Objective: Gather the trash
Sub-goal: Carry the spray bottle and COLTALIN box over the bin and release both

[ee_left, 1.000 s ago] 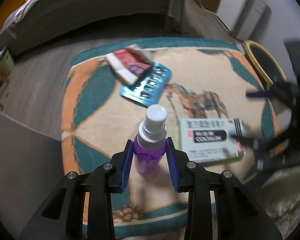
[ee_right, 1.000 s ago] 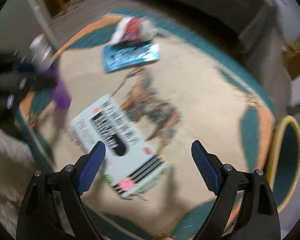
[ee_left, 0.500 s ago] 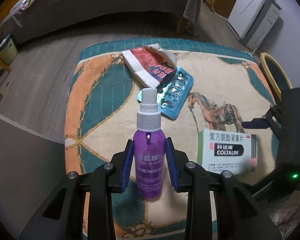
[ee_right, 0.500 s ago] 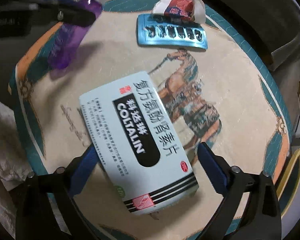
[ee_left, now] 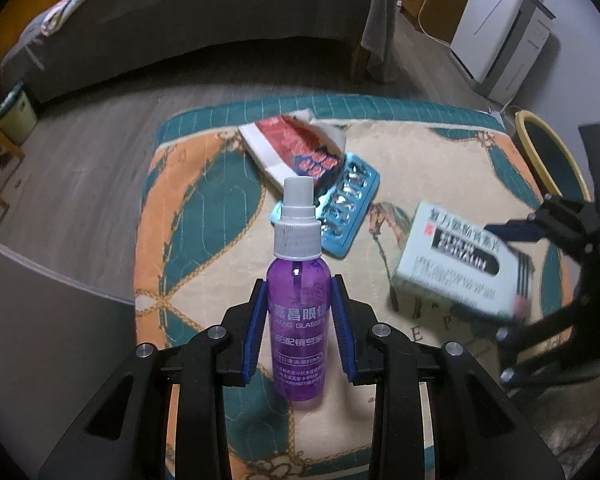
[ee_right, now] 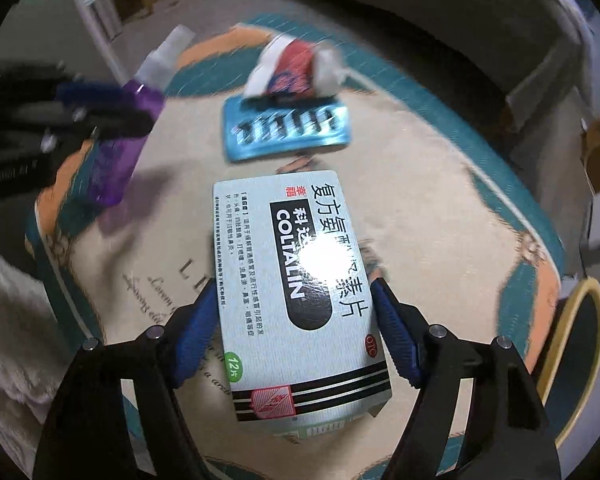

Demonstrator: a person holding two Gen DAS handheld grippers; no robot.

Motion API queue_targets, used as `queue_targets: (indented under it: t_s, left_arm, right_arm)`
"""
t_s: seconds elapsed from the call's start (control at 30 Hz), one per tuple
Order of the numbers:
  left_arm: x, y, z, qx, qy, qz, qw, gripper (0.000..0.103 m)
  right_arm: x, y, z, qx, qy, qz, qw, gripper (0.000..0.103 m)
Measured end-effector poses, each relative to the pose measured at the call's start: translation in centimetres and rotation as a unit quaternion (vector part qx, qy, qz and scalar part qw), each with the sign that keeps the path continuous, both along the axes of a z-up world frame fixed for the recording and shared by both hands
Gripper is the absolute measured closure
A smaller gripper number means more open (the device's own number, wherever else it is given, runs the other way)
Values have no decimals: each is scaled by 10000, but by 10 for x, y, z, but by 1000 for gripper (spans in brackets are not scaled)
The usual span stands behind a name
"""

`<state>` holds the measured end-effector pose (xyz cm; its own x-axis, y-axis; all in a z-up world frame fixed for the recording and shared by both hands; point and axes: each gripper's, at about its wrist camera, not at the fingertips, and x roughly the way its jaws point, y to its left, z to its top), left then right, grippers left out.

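My left gripper [ee_left: 299, 328] is shut on a purple spray bottle [ee_left: 298, 304] with a white cap and holds it upright above the patterned mat [ee_left: 204, 208]. My right gripper [ee_right: 296, 332] is shut on a pale medicine box [ee_right: 296, 280] marked COLTALIN, lifted off the mat. The box [ee_left: 460, 264] and right gripper also show at the right in the left wrist view. The bottle [ee_right: 116, 160] shows blurred at the left in the right wrist view. A blue blister pack [ee_left: 340, 208] and a crumpled red and white wrapper [ee_left: 296, 148] lie on the mat.
A yellow-rimmed bin [ee_left: 552, 160] stands off the mat's right side. A grey sofa [ee_left: 204, 20] runs along the back, a white appliance [ee_left: 500, 32] at the far right. A small green bin [ee_left: 16, 112] is at the left. Wood floor surrounds the mat.
My right gripper closed on the medicine box and lifted it off the mat. My left gripper raised the spray bottle higher.
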<state>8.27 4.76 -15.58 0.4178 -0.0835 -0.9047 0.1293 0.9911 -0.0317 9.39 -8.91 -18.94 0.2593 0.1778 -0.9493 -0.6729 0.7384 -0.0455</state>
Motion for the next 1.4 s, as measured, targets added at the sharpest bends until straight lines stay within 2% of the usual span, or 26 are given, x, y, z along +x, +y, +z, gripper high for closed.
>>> queue_targets:
  t_s: [0.27, 0.5, 0.7, 0.8, 0.93, 1.07, 1.17, 1.23, 1.4]
  left_arm:
    - [-3, -20, 23, 157, -456, -163, 9987, 69]
    - [-2, -46, 53, 101, -876, -310, 9956, 69]
    - [11, -82, 90, 209, -1175, -799, 9896, 69]
    - [22, -96, 110, 138, -1331, -964, 9863, 69]
    - [40, -114, 135, 300, -1557, -1244, 9795, 69]
    - [53, -126, 138, 300, -1745, -1278, 9759, 69]
    - [64, -139, 127, -57, -1629, -1218, 9791, 69]
    - [71, -153, 123, -148, -1568, -1274, 9793, 69]
    - [84, -193, 122, -331, -1666, -1522, 9736, 69]
  right_arm:
    - [16, -45, 45, 418, -583, -741, 9947, 29]
    - [43, -92, 79, 971, -933, -1505, 9794, 29]
    - [52, -116, 105, 1251, -1260, -1806, 9674, 29]
    - [55, -130, 113, 1282, -1387, -1932, 9628, 29]
    - [58, -150, 125, 1428, -1546, -2136, 9540, 29]
    - [57, -172, 135, 1468, -1784, -2288, 9457, 29]
    - [55, -189, 133, 1372, -1881, -2405, 9423, 29]
    - [57, -202, 130, 1316, -1850, -2498, 9413, 29]
    - [59, -241, 124, 1287, -1786, -2876, 9321, 29]
